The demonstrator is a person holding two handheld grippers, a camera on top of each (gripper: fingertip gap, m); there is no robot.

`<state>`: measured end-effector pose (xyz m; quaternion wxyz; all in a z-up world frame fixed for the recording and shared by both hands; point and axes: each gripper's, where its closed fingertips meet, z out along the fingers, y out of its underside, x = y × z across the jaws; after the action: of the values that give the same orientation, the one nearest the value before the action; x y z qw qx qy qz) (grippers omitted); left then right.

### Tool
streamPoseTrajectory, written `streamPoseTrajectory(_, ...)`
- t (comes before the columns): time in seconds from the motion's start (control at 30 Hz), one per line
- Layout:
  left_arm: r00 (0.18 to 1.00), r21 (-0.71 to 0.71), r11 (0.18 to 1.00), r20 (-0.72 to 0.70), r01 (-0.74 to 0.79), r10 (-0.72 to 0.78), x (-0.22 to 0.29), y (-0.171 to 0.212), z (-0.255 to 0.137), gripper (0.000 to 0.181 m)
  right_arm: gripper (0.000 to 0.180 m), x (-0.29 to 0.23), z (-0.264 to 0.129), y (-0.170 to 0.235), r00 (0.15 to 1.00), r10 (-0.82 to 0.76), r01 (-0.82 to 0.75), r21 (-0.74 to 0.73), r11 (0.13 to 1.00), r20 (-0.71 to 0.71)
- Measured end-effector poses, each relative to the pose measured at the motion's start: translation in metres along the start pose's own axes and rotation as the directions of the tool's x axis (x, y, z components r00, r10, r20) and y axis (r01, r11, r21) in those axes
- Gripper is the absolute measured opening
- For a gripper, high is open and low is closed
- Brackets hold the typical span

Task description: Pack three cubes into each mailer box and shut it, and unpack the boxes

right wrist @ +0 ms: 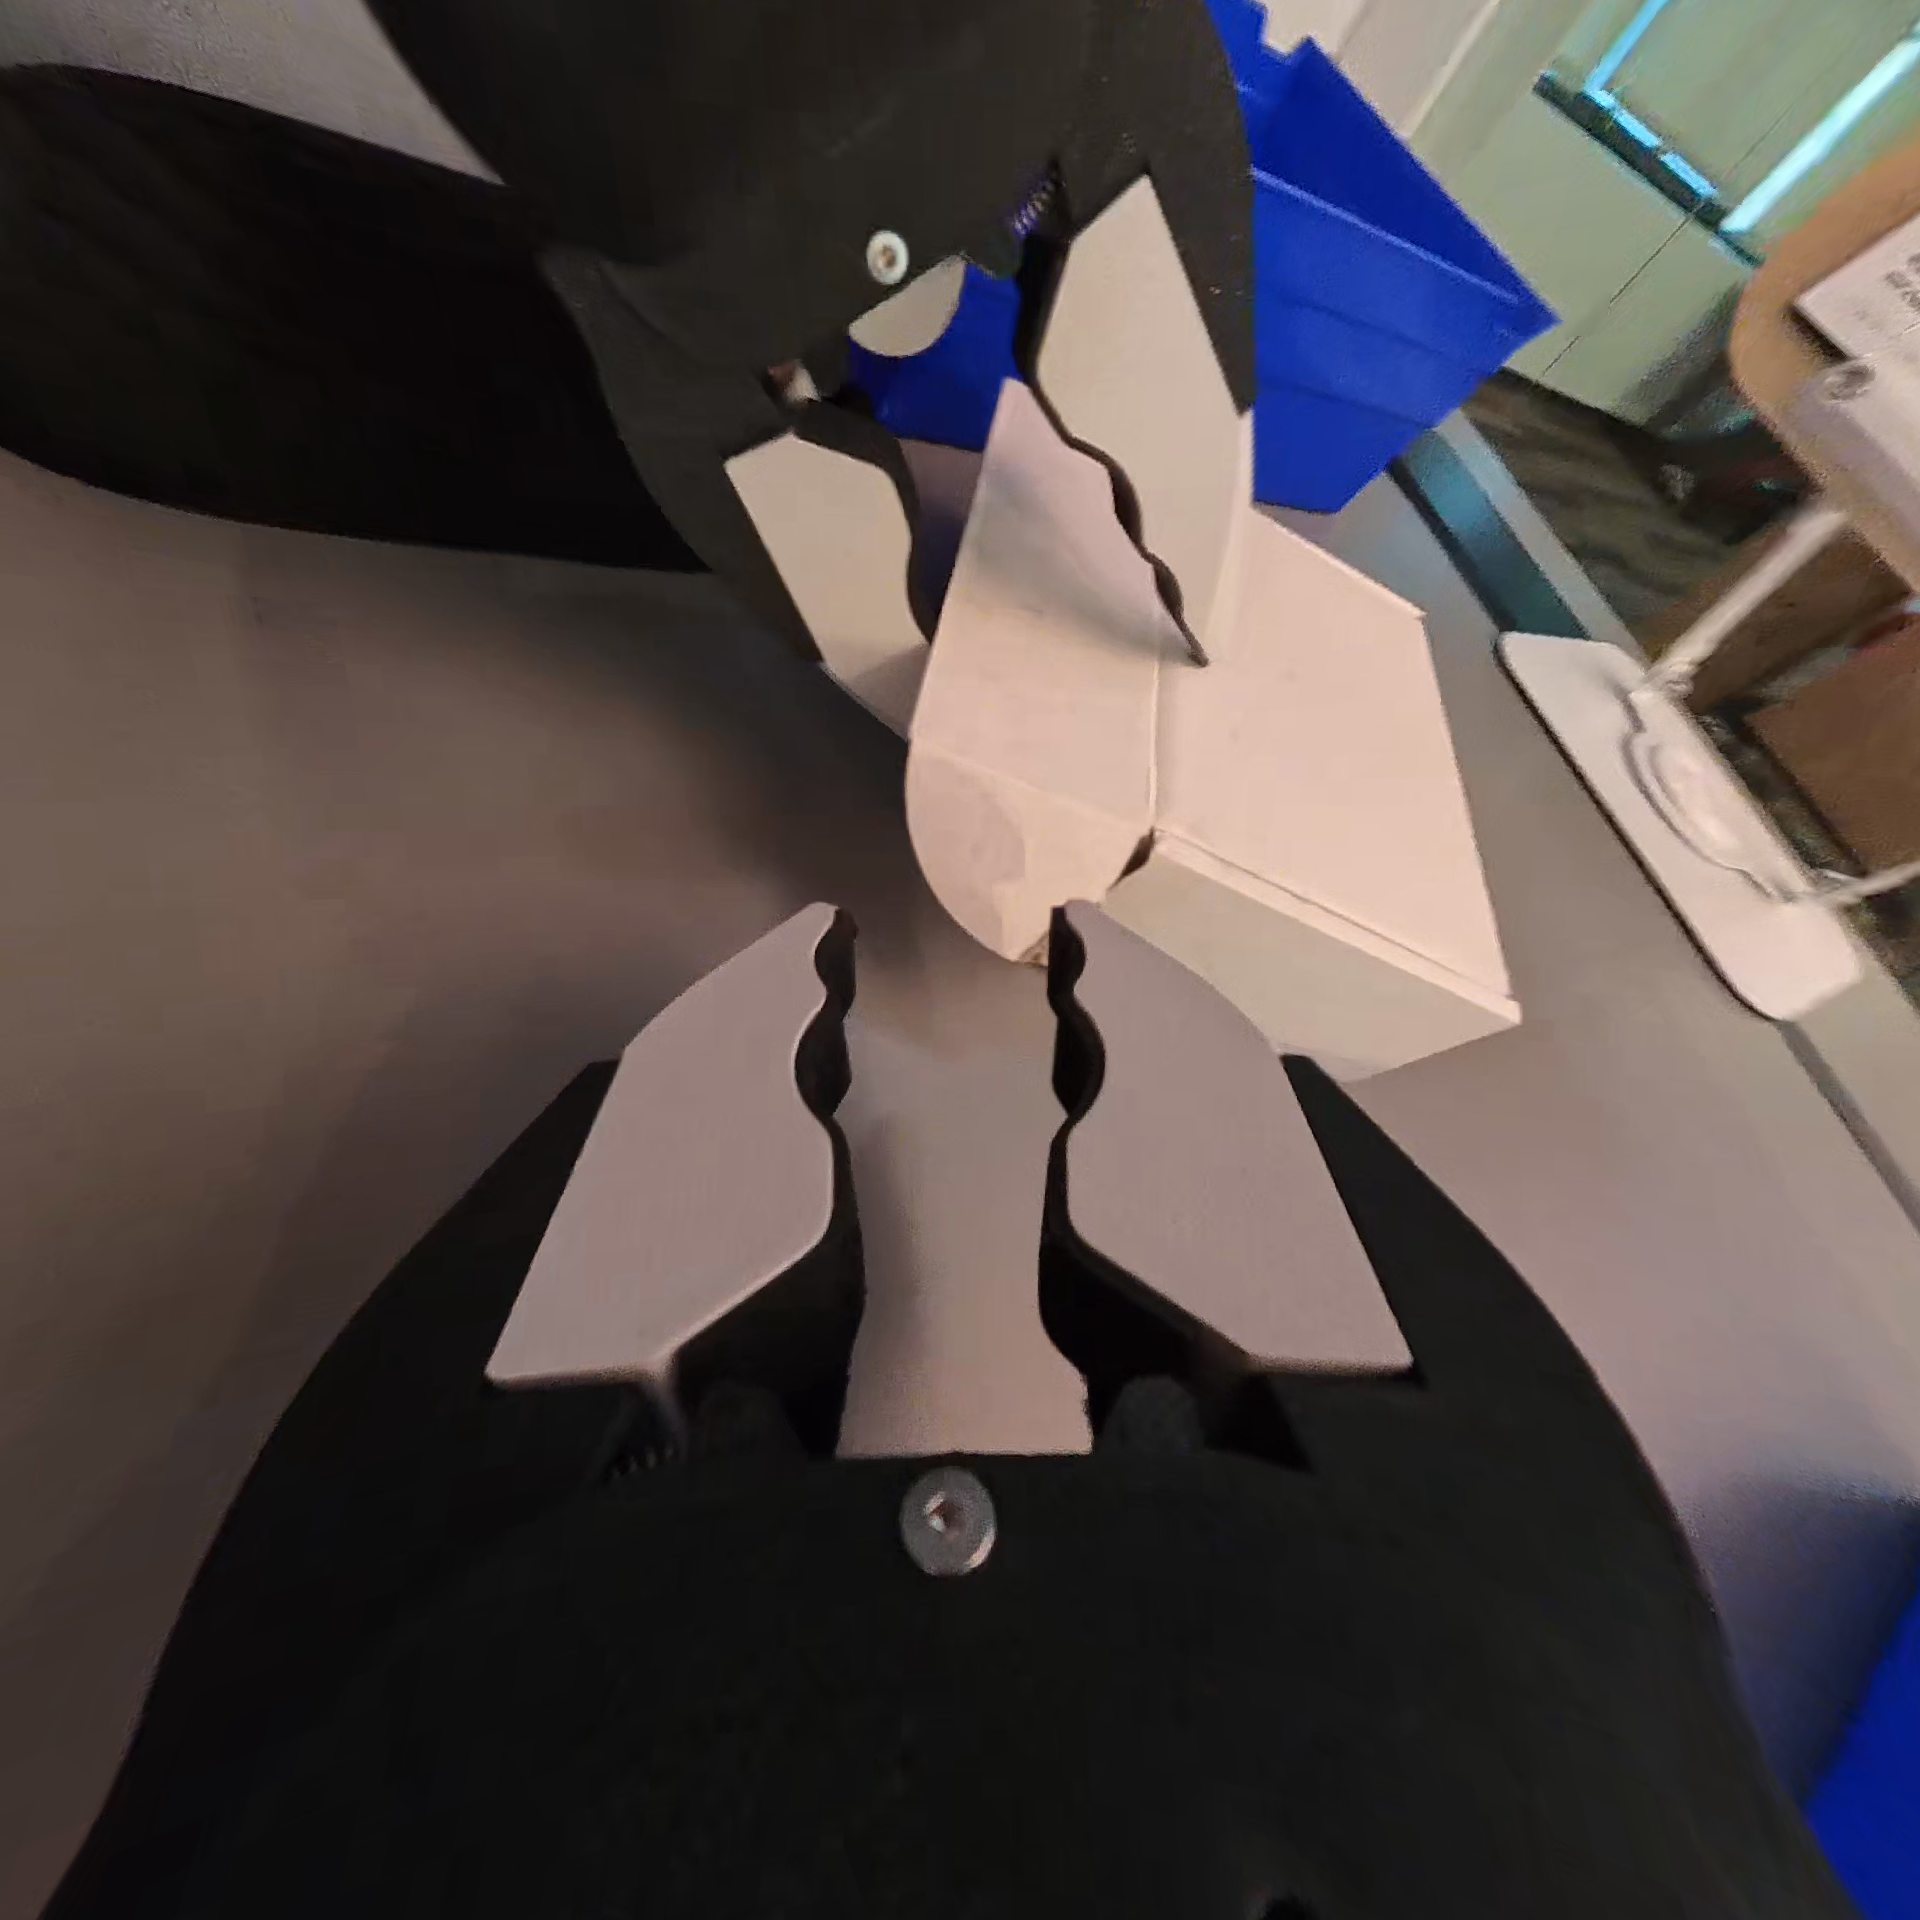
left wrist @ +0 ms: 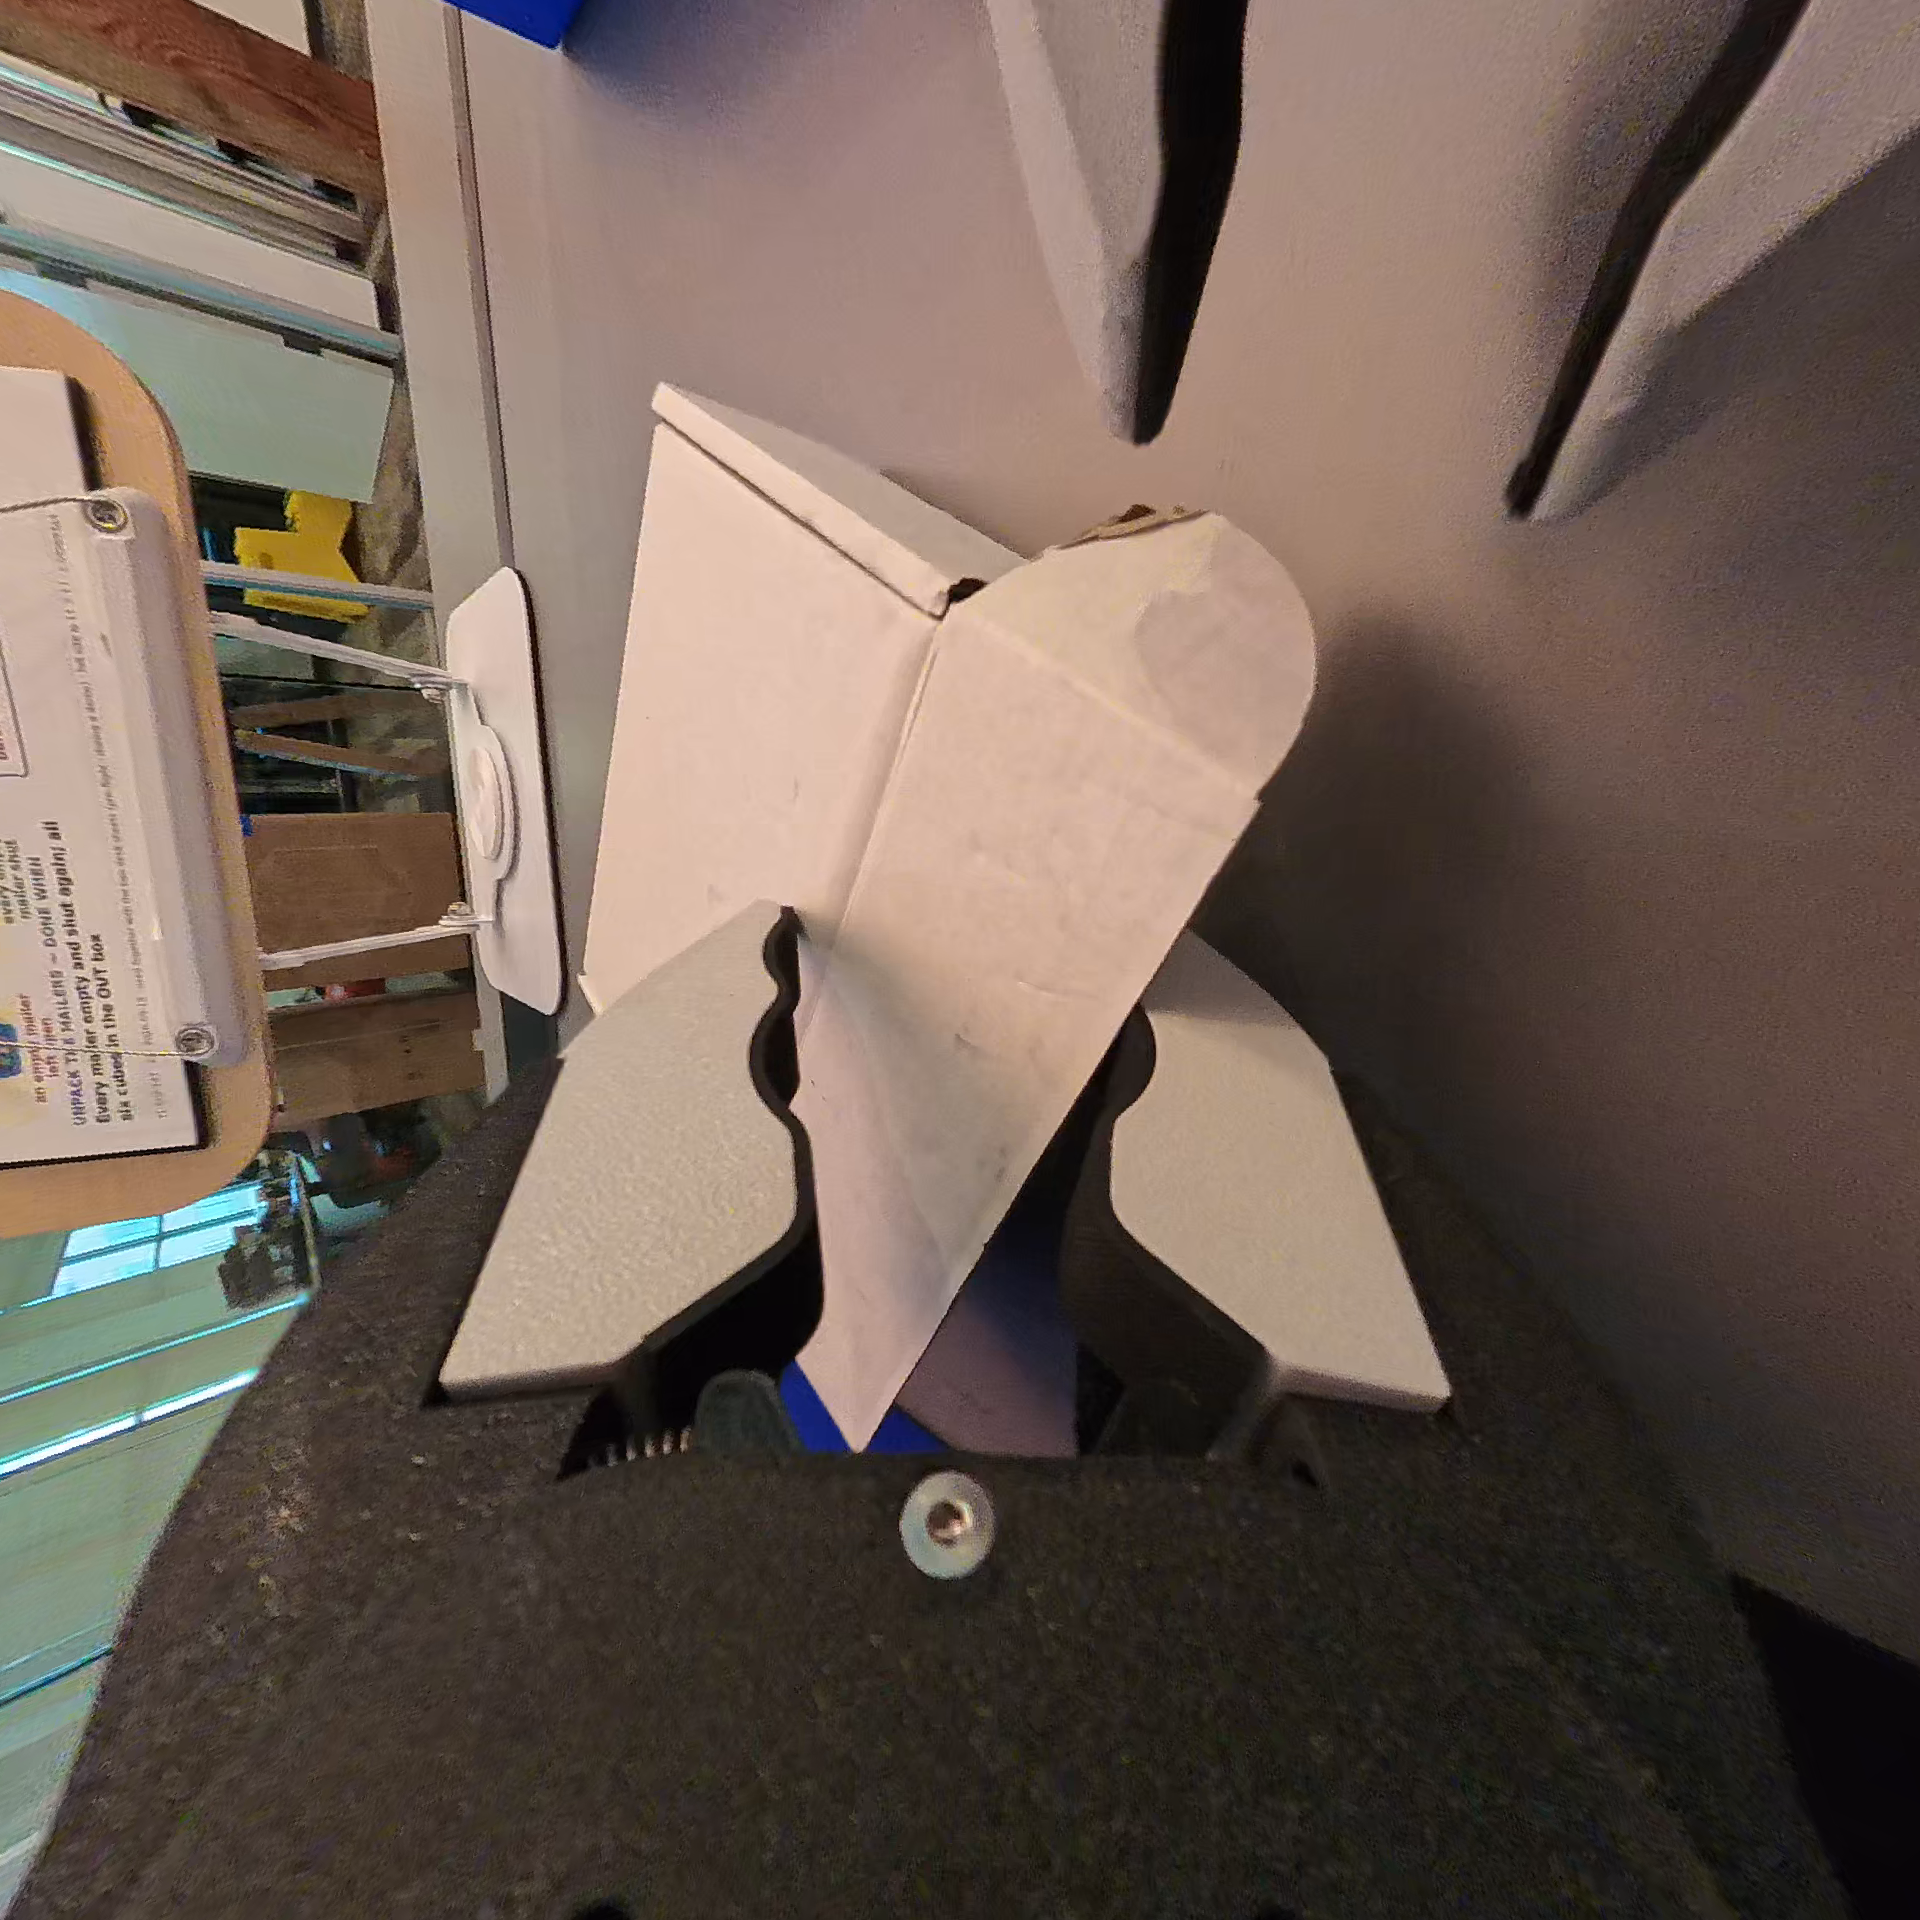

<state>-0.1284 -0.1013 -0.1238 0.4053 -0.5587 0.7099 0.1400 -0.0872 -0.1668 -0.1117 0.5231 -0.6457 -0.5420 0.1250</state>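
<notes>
A white mailer box [left wrist: 748,727] lies on the grey table [left wrist: 1558,935], its lid down. Its long white side flap [left wrist: 1039,883] with a rounded tab stands out from the box. My left gripper [left wrist: 966,966] is open, and the flap runs slantwise between its fingers [left wrist: 644,1143], touching both. The right wrist view shows the left gripper [right wrist: 1055,639] above the flap [right wrist: 1039,727] and box [right wrist: 1320,790]. My right gripper [right wrist: 951,925] is open and empty, with its tips just short of the rounded tab. It also shows in the left wrist view [left wrist: 1330,468]. No cubes show.
A blue bin [right wrist: 1371,312] stands behind the box. A white sign-stand base [right wrist: 1662,831] sits at the table edge beside the box, with an instruction card on a wooden board [left wrist: 94,831] above it. A person's black sleeve [right wrist: 260,364] crosses the table at left. The tips of one gripper are about 8 cm away from the tips of the other.
</notes>
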Motion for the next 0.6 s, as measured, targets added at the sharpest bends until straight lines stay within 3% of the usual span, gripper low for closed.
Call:
streamPoseTrajectory(0.27, 0.998, 0.024, 0.998, -0.034, 0.051, -0.050, -0.002, -0.002, -0.002, 0.049, 0.045, -0.012, 0.013, -0.003, 0.987, -0.112, 0.107, -0.042, 0.993, -0.112)
streamPoseTrajectory(0.47, 0.997, 0.030, 0.998, -0.044, 0.058, -0.057, -0.004, -0.002, -0.003, 0.046, 0.039, 0.002, 0.021, 0.004, 0.977, -0.027, 0.001, -0.123, 0.992, -0.211)
streamPoseTrajectory(0.6, 0.996, 0.040, 0.996, -0.050, 0.077, -0.075, -0.005, -0.003, -0.003, 0.044, 0.039, 0.000, 0.025, 0.005, 0.980, 0.037, -0.066, -0.137, 0.988, -0.198)
